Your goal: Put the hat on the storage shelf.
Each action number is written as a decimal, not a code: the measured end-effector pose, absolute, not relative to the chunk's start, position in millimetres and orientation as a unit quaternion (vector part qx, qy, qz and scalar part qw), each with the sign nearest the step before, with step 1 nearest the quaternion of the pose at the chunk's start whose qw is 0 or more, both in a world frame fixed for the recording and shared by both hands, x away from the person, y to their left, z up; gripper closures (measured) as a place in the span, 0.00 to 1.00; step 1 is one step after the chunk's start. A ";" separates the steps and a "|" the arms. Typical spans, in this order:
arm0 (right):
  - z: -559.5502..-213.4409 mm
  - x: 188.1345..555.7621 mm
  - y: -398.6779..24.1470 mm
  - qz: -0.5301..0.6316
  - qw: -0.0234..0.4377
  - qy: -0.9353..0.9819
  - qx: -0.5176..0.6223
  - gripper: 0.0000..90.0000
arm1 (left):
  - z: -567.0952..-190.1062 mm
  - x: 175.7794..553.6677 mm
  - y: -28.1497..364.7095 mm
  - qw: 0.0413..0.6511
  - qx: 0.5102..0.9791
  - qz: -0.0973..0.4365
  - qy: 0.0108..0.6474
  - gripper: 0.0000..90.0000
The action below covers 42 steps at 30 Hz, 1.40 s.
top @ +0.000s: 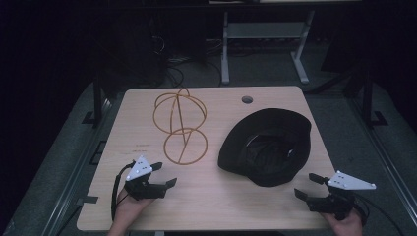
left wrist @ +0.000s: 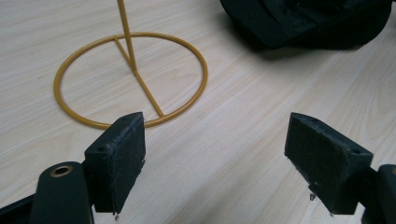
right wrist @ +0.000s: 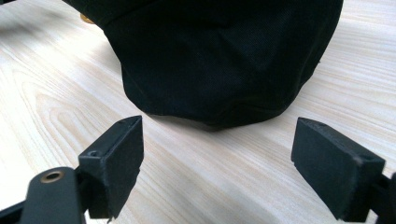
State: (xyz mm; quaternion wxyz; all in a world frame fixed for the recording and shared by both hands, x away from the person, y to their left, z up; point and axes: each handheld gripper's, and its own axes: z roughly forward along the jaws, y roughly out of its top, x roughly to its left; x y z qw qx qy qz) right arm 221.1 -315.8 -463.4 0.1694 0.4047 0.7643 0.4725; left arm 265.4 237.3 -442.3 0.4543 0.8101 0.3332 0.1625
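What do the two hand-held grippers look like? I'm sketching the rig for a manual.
Both are black. The left gripper and right gripper each carry a grey three-cornered plate on top and a black trailing cable. Their jaws end in blocky black pads with flat, slightly dusty faces, and a brass-coloured eyelet sits near one jaw's base.

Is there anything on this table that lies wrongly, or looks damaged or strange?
One thing: the black hat lies upside down on the table, its hollow inside facing up, beside the gold wire stand, which stands upright and bare. Nothing looks spilled or broken. Both the left hand-held gripper and the right hand-held gripper are open and hold nothing.
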 end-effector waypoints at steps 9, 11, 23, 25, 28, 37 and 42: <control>-460.4 217.9 -316.0 0.473 0.174 0.762 0.406 0.18 | -440.6 261.4 232.4 0.458 0.813 0.156 0.323 0.22; -459.0 217.3 -314.6 0.473 0.176 0.763 0.405 0.18 | -438.2 259.0 229.2 0.460 0.815 0.156 0.316 0.22; -456.4 215.7 -312.5 0.475 0.178 0.764 0.399 0.18 | -431.4 252.0 211.3 0.476 0.817 0.138 0.293 0.22; -456.5 215.5 -312.9 0.475 0.178 0.764 0.398 0.18 | -431.4 251.8 204.8 0.474 0.824 0.128 0.284 0.22; -456.3 214.8 -312.9 0.475 0.181 0.765 0.395 0.18 | -433.1 251.1 197.4 0.467 0.833 0.120 0.272 0.22; -457.0 215.5 -313.6 0.475 0.180 0.764 0.398 0.18 | -429.7 252.0 178.0 0.466 0.844 0.100 0.248 0.22; -457.3 215.1 -315.3 0.476 0.179 0.764 0.396 0.18 | -424.6 255.2 166.3 0.462 0.851 0.103 0.229 0.23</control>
